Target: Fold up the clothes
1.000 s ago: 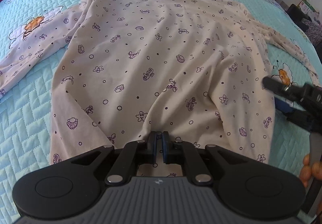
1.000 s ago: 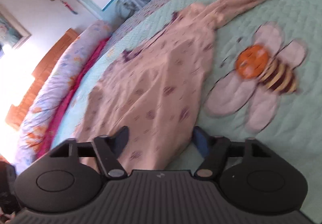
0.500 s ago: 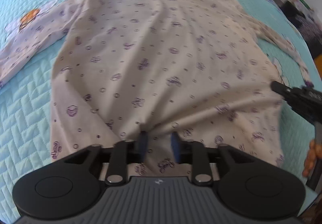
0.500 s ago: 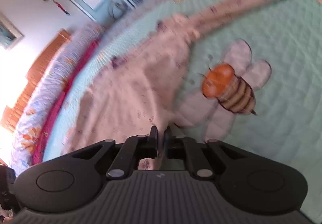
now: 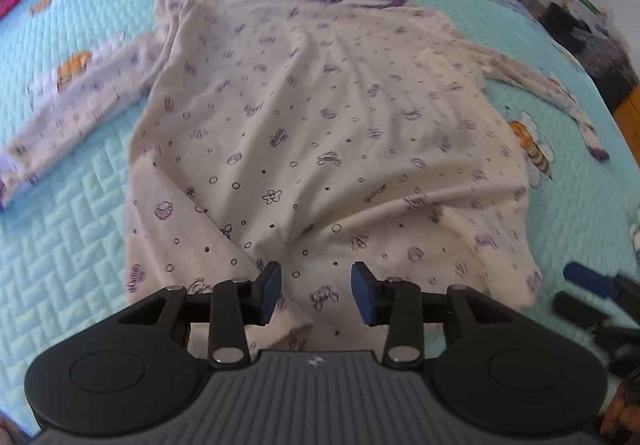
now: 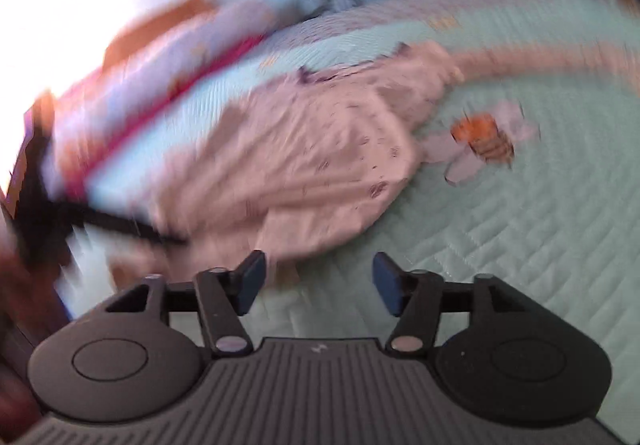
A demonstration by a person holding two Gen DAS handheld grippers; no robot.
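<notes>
the patterned shirt (image 5: pixel 320 117) lies spread on the quilted bedspread (image 5: pixel 72 213), sleeves out to each side. both the left gripper (image 5: pixel 316 295) and right gripper (image 6: pixel 318 281) have just been opening and hold nothing. spreading looks finished; next each needs a fresh pinch for the first fold.

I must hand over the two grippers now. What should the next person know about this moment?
Left gripper: open, jaws have just been opening, over the shirt's hem, not pinching it.
Right gripper: open, jaws just opened, nothing between them, over the blanket beside the hem corner.
Shirt: spread flat, collar far, both sleeves out sideways.
Done: spreading only.
Left: every fold, perhaps sleeves first.
</notes>
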